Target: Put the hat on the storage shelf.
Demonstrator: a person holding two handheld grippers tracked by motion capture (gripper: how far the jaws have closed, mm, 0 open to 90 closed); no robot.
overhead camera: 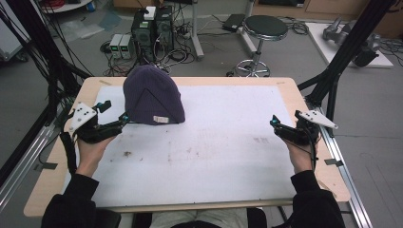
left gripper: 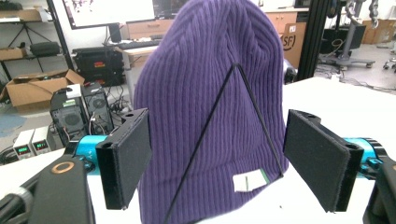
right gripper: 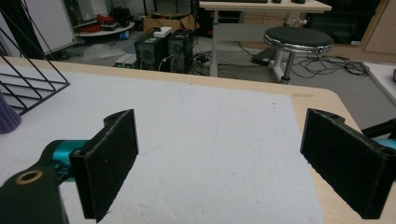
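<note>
A purple ribbed beanie point(overhead camera: 153, 97) stands upright over a black wire stand at the back left of the white mat point(overhead camera: 214, 147). It has a small white label point(overhead camera: 160, 119) at its lower edge. My left gripper point(overhead camera: 124, 118) sits just left of the beanie's bottom corner. In the left gripper view the jaws stand open point(left gripper: 217, 154), and the beanie point(left gripper: 205, 93) with its label point(left gripper: 250, 179) rises close in front, touching neither pad. My right gripper point(overhead camera: 274, 121) hovers open near the table's right edge, with only bare mat point(right gripper: 219, 149) between its pads.
The wooden table edge point(overhead camera: 304, 95) frames the mat. Black frame posts point(overhead camera: 332, 71) rise at the right and left. On the floor behind are computer towers point(overhead camera: 152, 28) and a round stool point(overhead camera: 265, 27). Black wire bars point(right gripper: 28, 84) show at the left of the right gripper view.
</note>
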